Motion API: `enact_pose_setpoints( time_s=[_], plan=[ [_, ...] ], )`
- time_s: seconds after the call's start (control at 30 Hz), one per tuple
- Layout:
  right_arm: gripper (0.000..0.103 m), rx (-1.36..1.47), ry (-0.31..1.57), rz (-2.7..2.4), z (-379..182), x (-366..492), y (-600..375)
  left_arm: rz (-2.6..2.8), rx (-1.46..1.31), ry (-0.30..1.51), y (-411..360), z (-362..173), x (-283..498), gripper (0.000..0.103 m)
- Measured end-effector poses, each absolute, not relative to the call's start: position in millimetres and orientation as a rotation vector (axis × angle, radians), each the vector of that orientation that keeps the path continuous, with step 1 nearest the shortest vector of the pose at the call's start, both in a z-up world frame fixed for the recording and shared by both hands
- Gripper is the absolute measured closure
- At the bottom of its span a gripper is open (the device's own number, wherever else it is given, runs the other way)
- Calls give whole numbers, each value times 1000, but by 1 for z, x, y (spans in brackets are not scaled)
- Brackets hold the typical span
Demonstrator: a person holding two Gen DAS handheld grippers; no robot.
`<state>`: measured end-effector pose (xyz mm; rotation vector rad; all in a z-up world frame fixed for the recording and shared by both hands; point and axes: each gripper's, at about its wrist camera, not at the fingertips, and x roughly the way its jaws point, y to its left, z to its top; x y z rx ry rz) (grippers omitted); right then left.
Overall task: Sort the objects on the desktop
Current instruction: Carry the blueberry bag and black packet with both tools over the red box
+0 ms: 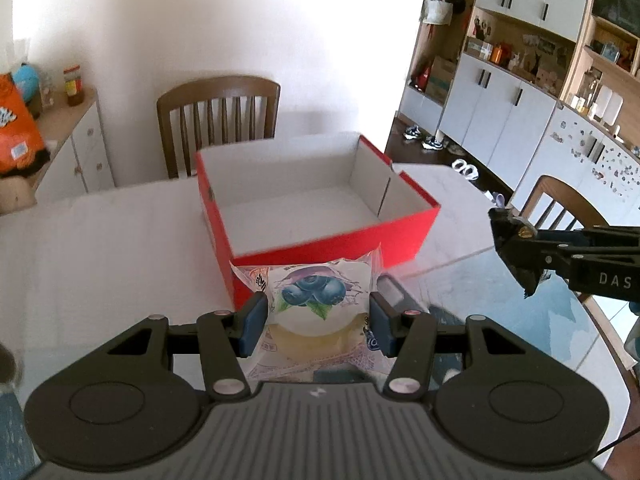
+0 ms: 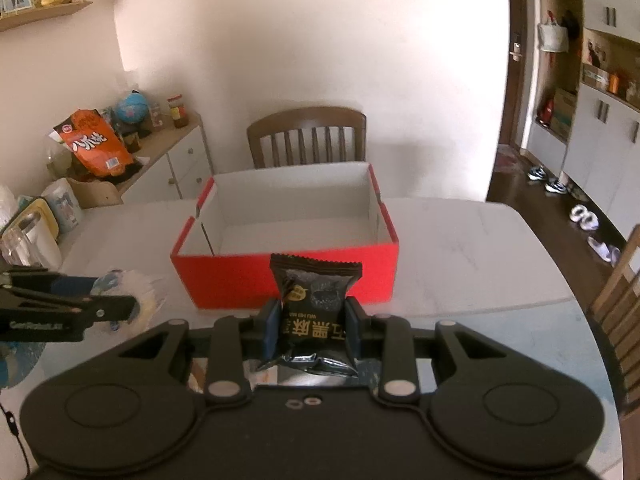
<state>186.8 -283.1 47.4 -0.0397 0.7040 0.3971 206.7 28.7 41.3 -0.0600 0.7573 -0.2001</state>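
My left gripper (image 1: pixel 318 322) is shut on a clear-wrapped blueberry pastry (image 1: pixel 316 304), held above the table just short of the red box (image 1: pixel 328 248). My right gripper (image 2: pixel 312 320) is shut on a small black snack packet (image 2: pixel 314 300), also lifted in front of the red box (image 2: pixel 288 276). The box is open at the top, white inside and holds nothing that I can see. In the left wrist view the right gripper (image 1: pixel 516 256) reaches in from the right edge with the dark packet. The right wrist view has the left gripper (image 2: pixel 120 304) at the left with the pastry (image 2: pixel 128 292).
The white table (image 1: pixel 100 248) has a bluish mat (image 1: pixel 540 320) near its front. A wooden chair (image 1: pixel 218 120) stands behind the box, another chair (image 1: pixel 560 208) at the right. A sideboard (image 2: pixel 172 160) with an orange bag (image 2: pixel 96 142) lies to the left.
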Motion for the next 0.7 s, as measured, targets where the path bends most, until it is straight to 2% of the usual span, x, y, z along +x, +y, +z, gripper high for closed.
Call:
enact_pose_setpoints(
  time_s=[0.7],
  plan=[
    [71, -92, 709, 467, 41, 286, -262, -154, 2, 720, 0, 45, 310, 50]
  ],
)
